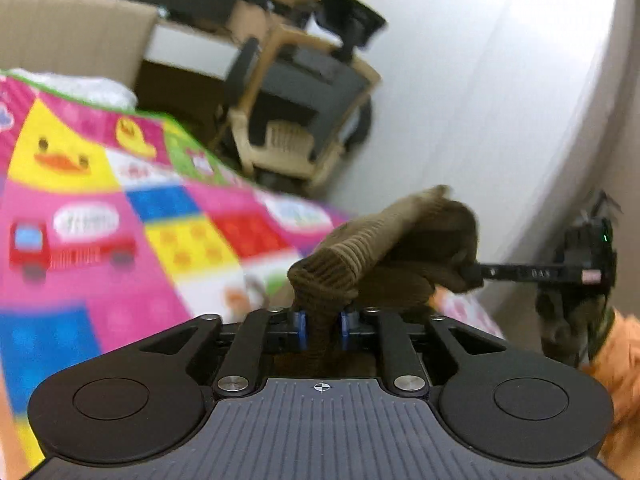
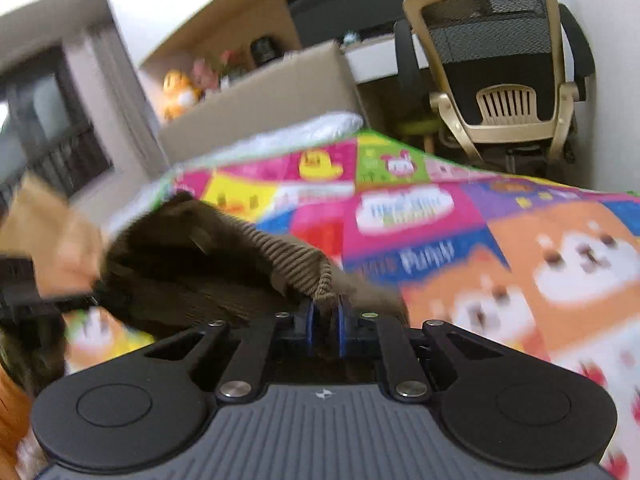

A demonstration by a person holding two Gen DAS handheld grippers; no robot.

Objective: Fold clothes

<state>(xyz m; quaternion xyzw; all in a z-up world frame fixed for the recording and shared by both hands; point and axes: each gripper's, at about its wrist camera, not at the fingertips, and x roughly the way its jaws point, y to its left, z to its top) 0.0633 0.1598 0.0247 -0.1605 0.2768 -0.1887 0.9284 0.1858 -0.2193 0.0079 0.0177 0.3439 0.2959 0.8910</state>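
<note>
While I hold it above the cartoon mat [image 1: 120, 208], the brown ribbed knit garment [image 1: 384, 248] sags — left gripper [image 1: 323, 326] and right gripper [image 2: 325, 330] both clenched on its edge.

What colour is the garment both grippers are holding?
Brown, with a ribbed knit edge. The garment shows best in the left wrist view.

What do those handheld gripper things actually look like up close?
Each gripper, left and right, is matte black with two round discs, silver bolts on black link bars, a grey ribbed centre plate with a small white mark, and blue-edged fingers. An orange fuzzy sleeve shows at the left view's edge.
</note>
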